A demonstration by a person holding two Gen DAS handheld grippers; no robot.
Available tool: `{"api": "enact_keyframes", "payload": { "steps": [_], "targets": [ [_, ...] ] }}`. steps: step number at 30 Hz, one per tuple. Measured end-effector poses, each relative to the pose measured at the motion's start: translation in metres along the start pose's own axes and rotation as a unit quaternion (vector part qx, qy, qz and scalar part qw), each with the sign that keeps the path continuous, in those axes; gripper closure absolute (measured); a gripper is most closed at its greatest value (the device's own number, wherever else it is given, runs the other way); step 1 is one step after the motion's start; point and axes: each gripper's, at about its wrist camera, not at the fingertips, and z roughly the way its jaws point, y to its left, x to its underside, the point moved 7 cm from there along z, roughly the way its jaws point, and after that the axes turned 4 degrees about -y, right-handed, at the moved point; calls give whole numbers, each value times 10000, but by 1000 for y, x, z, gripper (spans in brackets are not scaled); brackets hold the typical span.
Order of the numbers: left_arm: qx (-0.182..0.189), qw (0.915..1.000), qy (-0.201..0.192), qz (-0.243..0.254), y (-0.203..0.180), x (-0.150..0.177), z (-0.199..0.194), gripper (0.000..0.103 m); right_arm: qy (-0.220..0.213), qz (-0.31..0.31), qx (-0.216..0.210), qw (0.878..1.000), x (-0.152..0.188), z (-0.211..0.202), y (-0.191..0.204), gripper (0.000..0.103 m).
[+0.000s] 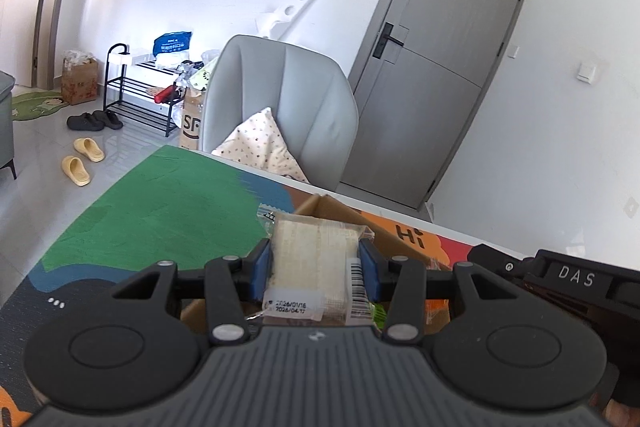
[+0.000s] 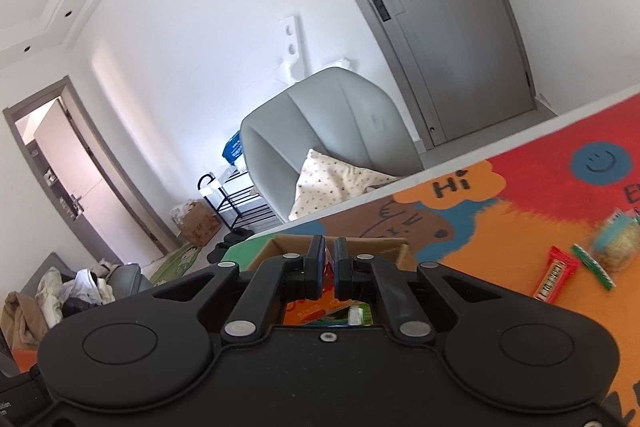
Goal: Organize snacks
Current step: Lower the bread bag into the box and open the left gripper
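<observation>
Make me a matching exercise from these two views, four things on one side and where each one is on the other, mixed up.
Things:
1. pale snack
2. cushion
3. red packet
4. yellow slippers

Places:
A. on the floor
B. on the orange part of the mat
C. between the left gripper's pads
D. on the grey chair

Pairs: 1-C, 2-D, 3-B, 4-A

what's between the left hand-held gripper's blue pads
A clear-wrapped pale snack pack, clamped between the pads above the cardboard box. It shows in the left wrist view.
</observation>
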Motion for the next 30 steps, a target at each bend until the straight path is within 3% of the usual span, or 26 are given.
{"api": "enact_keyframes", "payload": {
  "steps": [4, 10, 22, 26, 30],
  "targets": [
    [-17, 10000, -5, -48, 7, -4, 1, 58, 21, -60, -22, 10000, -1, 8, 7, 95],
    [-46, 9999, 75, -91, 13, -4, 6, 58, 54, -107, 115, 9999, -1, 10, 8, 75],
    [212, 9997, 20, 88, 0, -3, -4, 56, -47, -35, 367, 9993, -1, -3, -5, 55],
    [237, 9997, 19, 115, -4, 2, -8, 55, -53, 12, 405, 9992, 2, -9, -11, 53],
    [250, 9996, 91, 119, -10, 7, -8, 51, -86, 57, 491, 9987, 2, -16, -20, 43]
  ]
}}
